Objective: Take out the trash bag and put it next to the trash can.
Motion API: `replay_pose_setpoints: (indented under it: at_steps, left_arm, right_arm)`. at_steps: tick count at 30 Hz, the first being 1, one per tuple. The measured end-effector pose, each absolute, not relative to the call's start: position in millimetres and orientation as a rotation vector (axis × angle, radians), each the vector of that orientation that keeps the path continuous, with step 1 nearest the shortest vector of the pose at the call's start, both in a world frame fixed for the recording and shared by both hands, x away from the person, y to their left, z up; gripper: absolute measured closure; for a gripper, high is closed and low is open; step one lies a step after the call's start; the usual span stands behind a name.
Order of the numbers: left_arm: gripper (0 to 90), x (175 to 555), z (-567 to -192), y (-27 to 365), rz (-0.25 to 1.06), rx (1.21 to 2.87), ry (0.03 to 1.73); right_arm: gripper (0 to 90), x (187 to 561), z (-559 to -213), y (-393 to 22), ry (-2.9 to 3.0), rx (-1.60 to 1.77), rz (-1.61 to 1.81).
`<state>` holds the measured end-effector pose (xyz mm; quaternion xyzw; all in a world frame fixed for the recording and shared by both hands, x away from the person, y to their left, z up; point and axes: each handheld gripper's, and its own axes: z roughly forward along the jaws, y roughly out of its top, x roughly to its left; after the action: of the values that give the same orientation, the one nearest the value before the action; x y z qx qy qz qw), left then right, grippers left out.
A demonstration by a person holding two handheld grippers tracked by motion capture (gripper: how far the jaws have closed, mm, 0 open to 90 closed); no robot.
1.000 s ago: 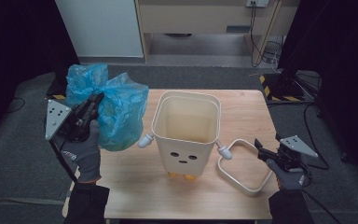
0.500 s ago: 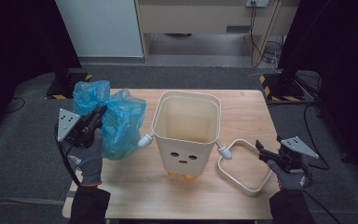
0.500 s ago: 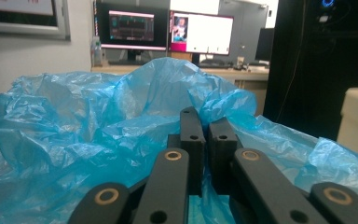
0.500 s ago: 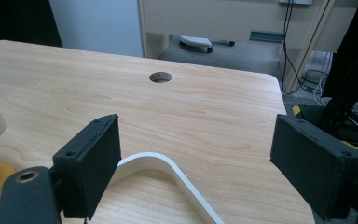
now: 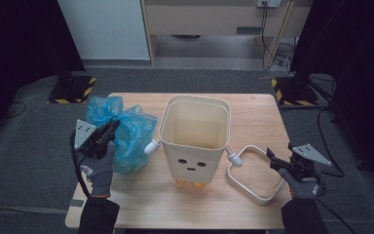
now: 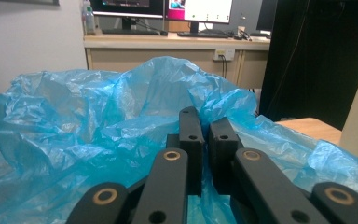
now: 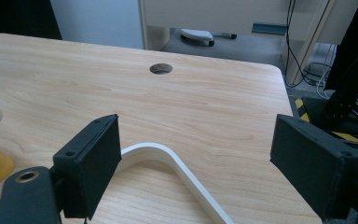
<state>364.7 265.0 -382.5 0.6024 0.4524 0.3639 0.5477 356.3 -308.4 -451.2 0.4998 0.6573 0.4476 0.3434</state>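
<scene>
Cream bin [image 5: 195, 139], square-mouthed, face printed on front, yellow feet, arm-like side pegs; stands upright mid-surface [image 5: 253, 109], interior bare. White loop frame [image 5: 253, 173] lies flat just right of it. Crumpled translucent blue plastic bag [image 5: 124, 131] sits at the bin's left, resting on the wood. Left tongs [image 6: 204, 140]: jaws nearly together, pinching a fold of the bag. Right tongs [image 7: 196, 158]: jaws wide apart, holding nothing, poised over the frame's corner.

No readable text, labels, brands or numbers anywhere, monitor screens too blurred for any reading
</scene>
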Motion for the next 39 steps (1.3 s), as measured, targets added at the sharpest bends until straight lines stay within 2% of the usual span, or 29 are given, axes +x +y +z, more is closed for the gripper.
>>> replay_pose_setpoints:
  at_steps: [10, 12, 13, 17, 22, 33, 39]
  left_arm:
    - [79.9, 365.1, -382.3, 268.8, 0.846, 1.421, 1.067]
    - [72.4, 363.7, -380.2, 270.6, 0.845, 1.413, 1.061]
    - [72.4, 362.7, -378.9, 271.2, 0.844, 1.411, 1.058]
    - [60.1, 356.5, -373.1, 270.7, 0.839, 1.406, 1.035]
    - [53.8, 347.9, -364.8, 271.4, 0.826, 1.387, 1.026]
    - [47.3, 319.5, -346.6, 262.1, 0.826, 1.415, 0.941]
    - [45.1, 298.6, -355.9, 251.5, 0.789, 1.492, 0.906]
  right_arm:
    - [16.1, 356.0, -451.4, -307.6, 1.713, 1.314, 1.163]
    - [16.1, 356.0, -451.6, -307.9, 1.715, 1.318, 1.158]
    - [16.1, 356.0, -451.6, -307.9, 1.715, 1.318, 1.158]
    - [16.0, 356.3, -451.5, -307.1, 1.711, 1.313, 1.165]
    - [16.0, 356.0, -451.4, -307.5, 1.712, 1.315, 1.162]
    - [15.9, 356.1, -452.2, -308.7, 1.709, 1.308, 1.162]
    - [15.9, 355.1, -452.9, -310.4, 1.706, 1.309, 1.162]
